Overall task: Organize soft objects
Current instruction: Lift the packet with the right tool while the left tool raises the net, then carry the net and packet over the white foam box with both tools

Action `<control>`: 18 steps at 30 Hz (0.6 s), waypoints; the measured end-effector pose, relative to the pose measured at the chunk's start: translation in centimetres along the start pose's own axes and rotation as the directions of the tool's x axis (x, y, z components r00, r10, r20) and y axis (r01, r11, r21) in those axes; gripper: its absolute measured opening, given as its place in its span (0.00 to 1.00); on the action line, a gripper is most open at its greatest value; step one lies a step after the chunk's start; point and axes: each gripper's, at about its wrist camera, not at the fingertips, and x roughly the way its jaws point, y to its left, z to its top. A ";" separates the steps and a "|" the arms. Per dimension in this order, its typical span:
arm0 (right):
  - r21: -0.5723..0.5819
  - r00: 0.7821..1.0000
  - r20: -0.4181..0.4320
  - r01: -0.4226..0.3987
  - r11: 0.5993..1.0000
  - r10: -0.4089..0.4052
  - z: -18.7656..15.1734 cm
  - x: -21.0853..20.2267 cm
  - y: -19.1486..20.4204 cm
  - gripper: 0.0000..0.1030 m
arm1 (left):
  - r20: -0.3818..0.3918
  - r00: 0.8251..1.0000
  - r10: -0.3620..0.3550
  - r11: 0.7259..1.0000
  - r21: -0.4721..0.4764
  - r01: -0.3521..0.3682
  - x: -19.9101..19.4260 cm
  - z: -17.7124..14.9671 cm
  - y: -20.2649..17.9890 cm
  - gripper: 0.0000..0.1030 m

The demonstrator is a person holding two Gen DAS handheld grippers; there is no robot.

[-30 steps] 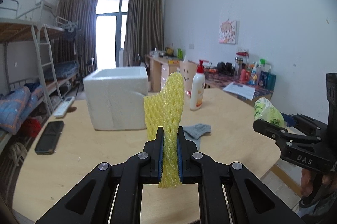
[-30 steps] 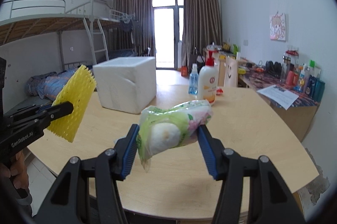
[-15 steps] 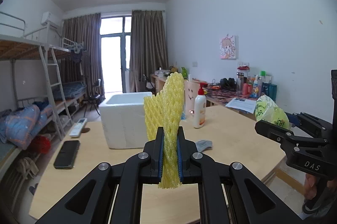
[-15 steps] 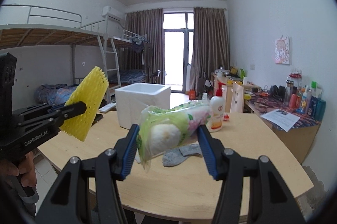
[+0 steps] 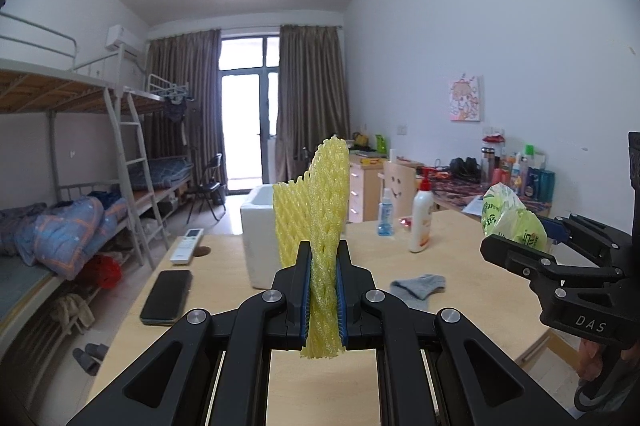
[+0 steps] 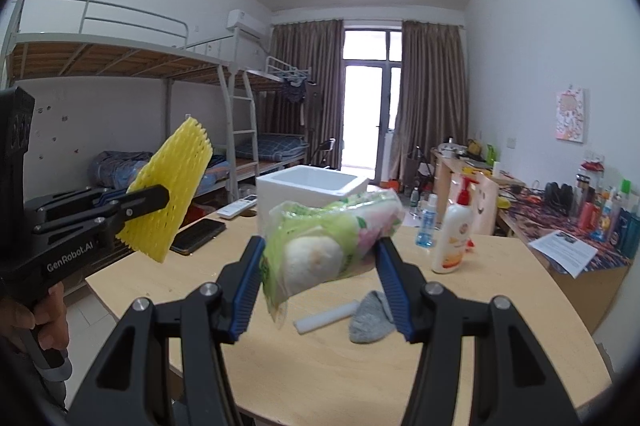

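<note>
Left gripper and right gripper have risen above table.

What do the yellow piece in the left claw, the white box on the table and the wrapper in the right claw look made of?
Yellow net sleeve: foam mesh, matte, with an open lattice weave. White box: likely expanded polystyrene, with thick matte walls. Wrapper: thin glossy plastic film, crinkled and see-through over a pale round lump.

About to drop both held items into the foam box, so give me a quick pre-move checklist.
1. Left gripper shut on yellow foam net: ok.
2. Right gripper jaws clamp the green plastic pack: ok.
3. White foam box open at top: ok.
4. Box interior has room: cannot tell.
5. Grey sock and white foam strip on the table, not yet sorted: not ok.
</note>
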 end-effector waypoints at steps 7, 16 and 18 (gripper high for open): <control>-0.004 1.000 -0.005 -0.021 1.000 0.021 1.0 2.3 0.6 0.59 | -0.013 1.000 0.010 1.000 -0.016 -0.010 1.4 0.6 1.2 0.11; 0.007 0.999 -0.020 -0.037 0.999 0.037 1.9 4.6 -0.1 0.59 | -0.042 0.999 0.005 1.000 -0.026 -0.006 3.8 1.5 1.8 0.11; 0.017 0.999 -0.022 -0.046 0.999 0.046 2.0 5.0 -0.4 0.59 | -0.050 0.999 0.013 0.999 -0.029 -0.014 4.4 1.8 2.1 0.11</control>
